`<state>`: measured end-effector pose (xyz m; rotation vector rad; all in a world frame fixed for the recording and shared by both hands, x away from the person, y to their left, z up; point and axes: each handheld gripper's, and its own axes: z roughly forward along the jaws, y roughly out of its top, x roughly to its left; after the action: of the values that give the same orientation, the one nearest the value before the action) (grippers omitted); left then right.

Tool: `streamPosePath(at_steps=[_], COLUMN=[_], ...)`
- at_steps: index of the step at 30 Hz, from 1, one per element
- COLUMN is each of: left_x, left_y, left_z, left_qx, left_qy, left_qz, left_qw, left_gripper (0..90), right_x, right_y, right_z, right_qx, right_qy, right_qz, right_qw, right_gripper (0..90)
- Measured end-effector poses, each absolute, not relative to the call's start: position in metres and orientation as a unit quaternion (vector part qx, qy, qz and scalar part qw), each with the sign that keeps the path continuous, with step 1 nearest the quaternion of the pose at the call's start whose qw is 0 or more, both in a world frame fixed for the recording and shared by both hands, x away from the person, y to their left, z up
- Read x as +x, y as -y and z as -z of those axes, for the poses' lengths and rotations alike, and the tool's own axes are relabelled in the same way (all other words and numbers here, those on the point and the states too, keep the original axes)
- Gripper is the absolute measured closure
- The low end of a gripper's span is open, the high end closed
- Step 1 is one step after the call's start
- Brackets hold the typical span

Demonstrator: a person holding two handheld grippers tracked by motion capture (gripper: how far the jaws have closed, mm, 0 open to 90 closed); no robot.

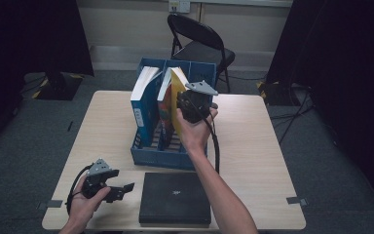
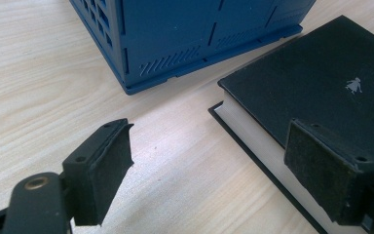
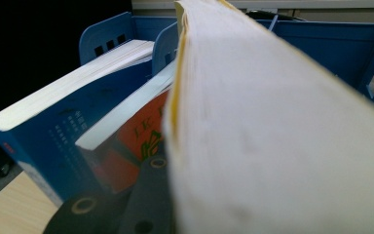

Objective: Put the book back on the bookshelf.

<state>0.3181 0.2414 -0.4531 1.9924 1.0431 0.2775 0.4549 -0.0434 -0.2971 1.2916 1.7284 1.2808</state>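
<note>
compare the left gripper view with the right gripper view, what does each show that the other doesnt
Left gripper view alone: the black book lying flat on the table, a small pale figure on its cover, and the left gripper with jaws open and nothing between them. Right gripper view alone: the yellow book, page edges close to the lens and clamped in the right gripper, plus a blue book and an orange book standing beside it. Both share the blue file rack, seen from outside in the first and from inside in the second.
</note>
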Motion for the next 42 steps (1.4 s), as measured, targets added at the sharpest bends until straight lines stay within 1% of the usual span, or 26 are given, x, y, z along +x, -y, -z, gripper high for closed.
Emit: streamPosePath(at_steps=[7,21,33,42], left_x=[0.318,0.318,0.318,0.318], left_y=[-0.241,-0.241,-0.241,-0.242], left_z=[0.453,0.454,0.454,0.454], left_qx=[0.795,0.797,0.797,0.797], left_qy=[-0.418,-0.418,-0.417,-0.416], left_qz=[-0.110,-0.107,-0.106,-0.105], left_qw=[0.425,0.423,0.424,0.425], left_gripper=[17.3,17.3,17.4,17.4], right_x=[0.464,0.489,0.502,0.505], right_y=[0.028,0.017,0.014,0.013], right_z=[0.302,0.301,0.310,0.330], right_qx=[0.508,0.525,0.533,0.521], right_qy=[-0.637,-0.618,-0.609,-0.626], right_qz=[-0.481,-0.473,-0.480,-0.474], right_qw=[0.324,0.345,0.339,0.335], right_gripper=[75.3,75.1,74.8,74.1])
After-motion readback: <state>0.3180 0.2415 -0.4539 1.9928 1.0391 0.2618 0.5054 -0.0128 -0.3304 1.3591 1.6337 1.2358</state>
